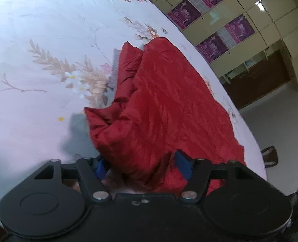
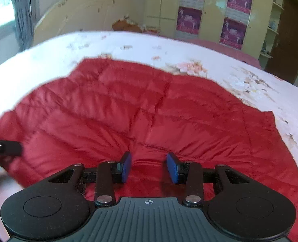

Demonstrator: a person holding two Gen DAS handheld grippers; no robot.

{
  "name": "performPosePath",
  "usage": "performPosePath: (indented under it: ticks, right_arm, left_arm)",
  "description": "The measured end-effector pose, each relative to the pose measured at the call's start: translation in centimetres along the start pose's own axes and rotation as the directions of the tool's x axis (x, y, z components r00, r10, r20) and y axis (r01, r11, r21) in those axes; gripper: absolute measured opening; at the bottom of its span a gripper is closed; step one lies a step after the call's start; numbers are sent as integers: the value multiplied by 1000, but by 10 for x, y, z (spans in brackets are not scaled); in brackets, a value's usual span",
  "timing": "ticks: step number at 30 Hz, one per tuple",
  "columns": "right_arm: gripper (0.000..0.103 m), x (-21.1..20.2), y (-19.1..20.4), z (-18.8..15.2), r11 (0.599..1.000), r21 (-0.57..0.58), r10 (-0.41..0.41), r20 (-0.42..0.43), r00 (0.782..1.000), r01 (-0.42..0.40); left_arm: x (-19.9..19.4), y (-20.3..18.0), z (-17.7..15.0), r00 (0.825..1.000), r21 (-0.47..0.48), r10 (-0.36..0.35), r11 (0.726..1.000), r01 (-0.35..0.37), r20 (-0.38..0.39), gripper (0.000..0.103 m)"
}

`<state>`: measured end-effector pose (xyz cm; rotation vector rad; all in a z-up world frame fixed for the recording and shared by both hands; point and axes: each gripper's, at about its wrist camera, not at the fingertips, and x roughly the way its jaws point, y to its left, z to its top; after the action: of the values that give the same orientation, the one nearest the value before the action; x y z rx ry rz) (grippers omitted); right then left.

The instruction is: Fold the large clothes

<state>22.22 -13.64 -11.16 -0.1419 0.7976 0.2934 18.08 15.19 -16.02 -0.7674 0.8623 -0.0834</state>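
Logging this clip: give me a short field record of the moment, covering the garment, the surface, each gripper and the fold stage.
garment: red quilted jacket, puffy, spread over the bed
surface: floral bedsheet, pale pink with flower print
left gripper: jaws wide apart, bunched red fabric between the blue pads, part of the garment raised off the sheet
right gripper: open, low over the jacket, pads apart with fabric between them, not pinched
fold stage: early; most of the jacket lies flat and unfolded
background: yellow wardrobe with purple posters

Slightly shiny quilted red jacket (image 2: 149, 111), smooth floral cotton sheet (image 1: 38, 40), glossy cabinet doors (image 1: 269, 10), matt black plastic claw (image 2: 149, 167).
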Motion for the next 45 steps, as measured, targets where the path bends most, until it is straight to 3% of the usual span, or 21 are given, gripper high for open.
performPosePath:
  ticks: [1,7,10,15,18,21,25,36,45]
  right_arm:
    - [40,-6,2,-2,1000,-9,3,5,1000,-3]
    - [40,-14,20,-21,998,-64,8,-34,999,-10]
    - [40,-2,25,-32,996,-84,-8,-53,999,4]
    - [40,7,28,-41,994,-108,-18,-28,999,15]
    - [40,7,24,-34,996,-92,-2,-55,998,-3]
    - [40,0,8,-15,999,-26,40,-73,997,-42]
    - [40,-1,-12,13,1000,22,10,-16,1000,-10]
    - [40,53,-15,25,998,-36,-49,-90,995,46]
    - [40,63,-7,21,996,-69,-68,-123,990,60]
  left_arm:
    - [2,0,0,1000,-11,-12,1000,12,-3,50]
    - [9,1,-2,999,-31,-35,999,35,-2,31]
    - [12,-1,-1,999,-16,-40,999,40,-8,27]
    - [14,-2,3,999,0,-37,999,37,-15,26]
    - [14,-4,5,1000,6,-26,1000,26,-17,26]
    - [14,-6,6,1000,2,-18,1000,18,-13,26]
    - [14,-8,7,1000,8,-3,1000,3,-14,28]
    - [17,-25,6,998,88,55,995,-56,7,30]
    - [11,-40,1,997,185,62,980,-71,50,27]
